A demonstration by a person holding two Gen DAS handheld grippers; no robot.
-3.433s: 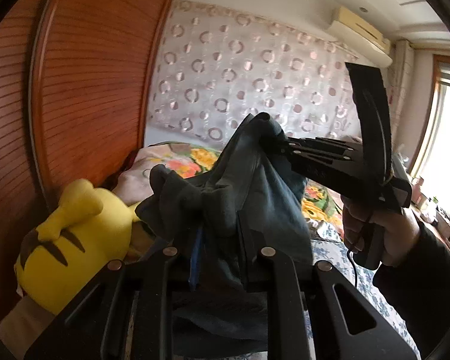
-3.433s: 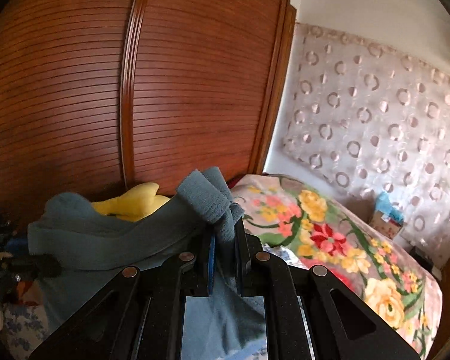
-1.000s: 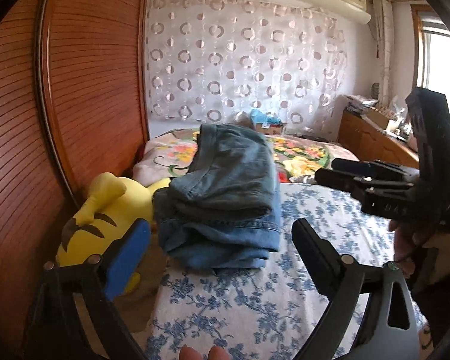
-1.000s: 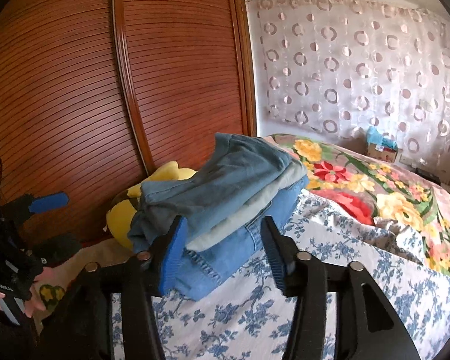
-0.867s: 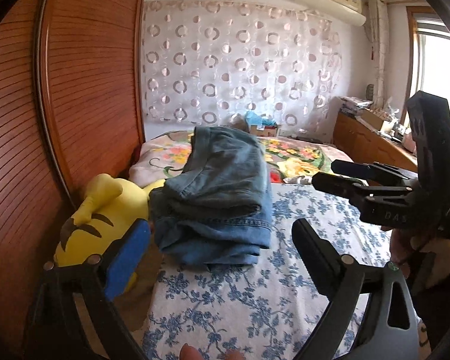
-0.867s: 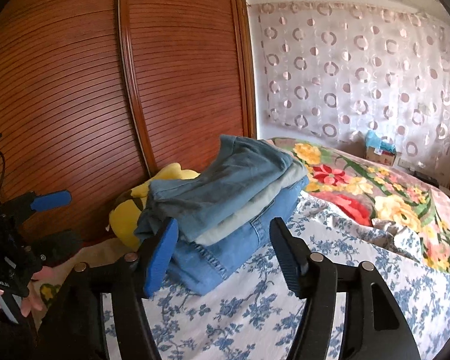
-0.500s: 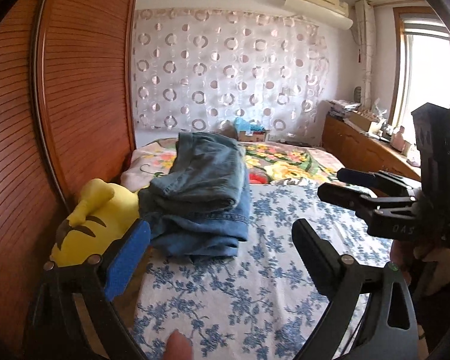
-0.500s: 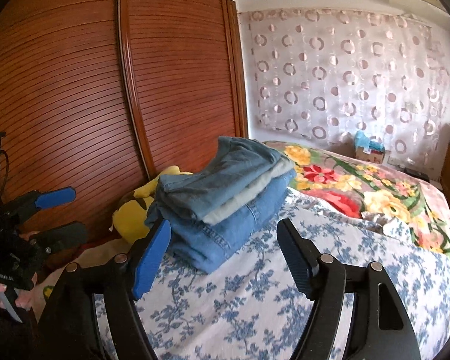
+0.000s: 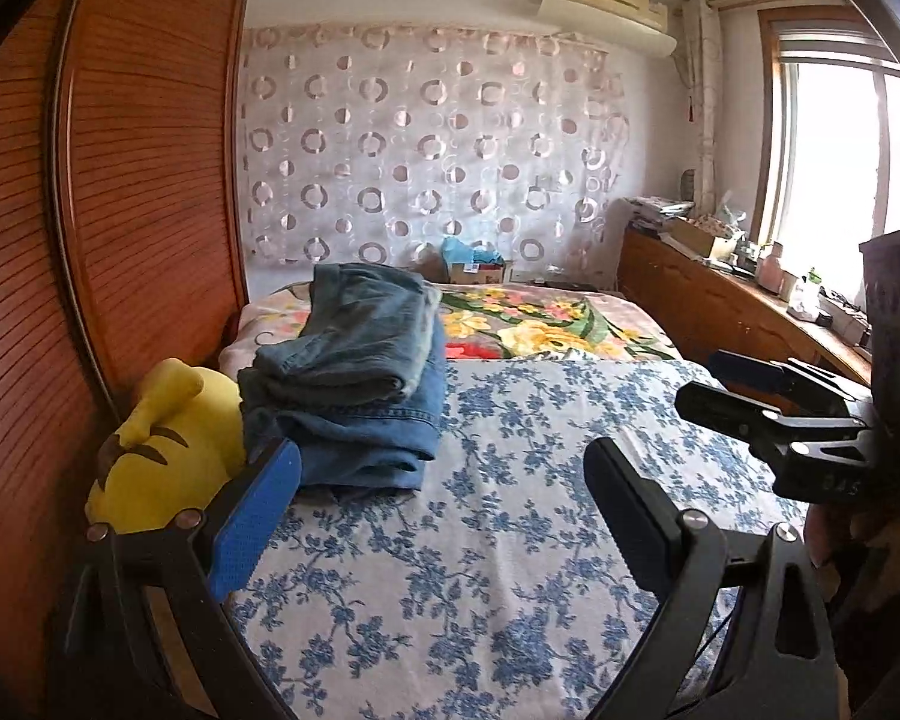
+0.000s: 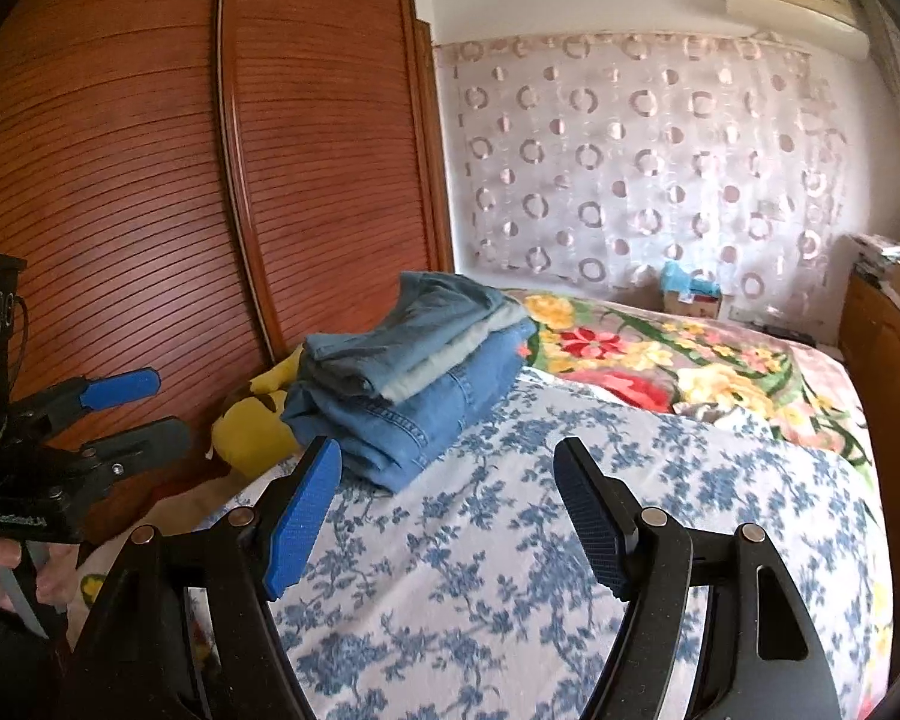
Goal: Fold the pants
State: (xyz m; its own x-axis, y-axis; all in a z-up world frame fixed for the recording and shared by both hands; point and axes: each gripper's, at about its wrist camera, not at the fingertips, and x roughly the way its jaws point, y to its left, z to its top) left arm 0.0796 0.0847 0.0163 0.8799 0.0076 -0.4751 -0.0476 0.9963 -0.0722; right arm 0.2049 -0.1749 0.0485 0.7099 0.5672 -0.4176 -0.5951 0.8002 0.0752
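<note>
folded pants [image 9: 354,372] now lie stacked on the bed [image 9: 510,540], released; left gripper [image 9: 444,510] and right gripper [image 10: 450,516] both gape empty, backed away, folding apparently done.

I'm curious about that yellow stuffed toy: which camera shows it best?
The left wrist view: the yellow stuffed toy shows its ear and dark stripes beside the folded jeans. In the right wrist view, the jeans hide most of it.

- Daylight: strong from the window [image 9: 834,156] to my right, blown out white.
- Room: bright, soft shadows.
- Edges: heavy fisheye bending, dark corners.
- Focus: mostly sharp, slight softness throughout.
</note>
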